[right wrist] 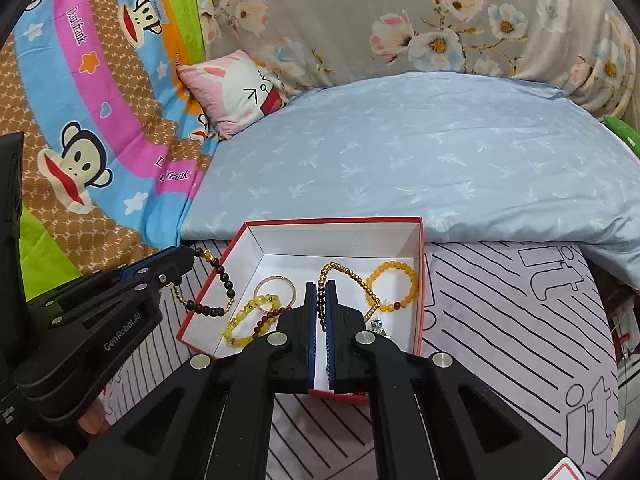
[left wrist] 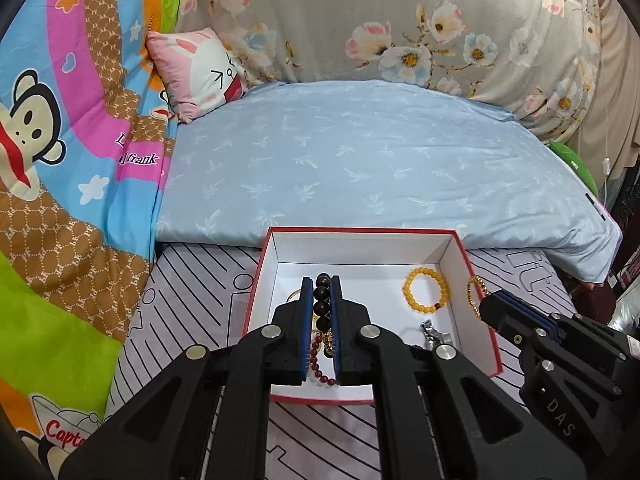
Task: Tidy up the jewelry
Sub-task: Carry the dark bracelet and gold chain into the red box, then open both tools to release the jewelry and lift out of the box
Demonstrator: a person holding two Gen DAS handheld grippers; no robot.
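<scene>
A red box with a white inside sits on a striped sheet; it also shows in the right wrist view. My left gripper is shut on a dark bead bracelet, which hangs over the box's left wall. My right gripper is shut on a gold bead chain over the box; it shows from the side in the left wrist view. In the box lie an orange bead bracelet, a yellow bead bracelet, a clear ring, a dark red bead string and a silver piece.
A folded light blue quilt lies just behind the box. A cartoon-print blanket rises on the left. A pink bunny pillow and a floral cover are at the back. The striped sheet extends right of the box.
</scene>
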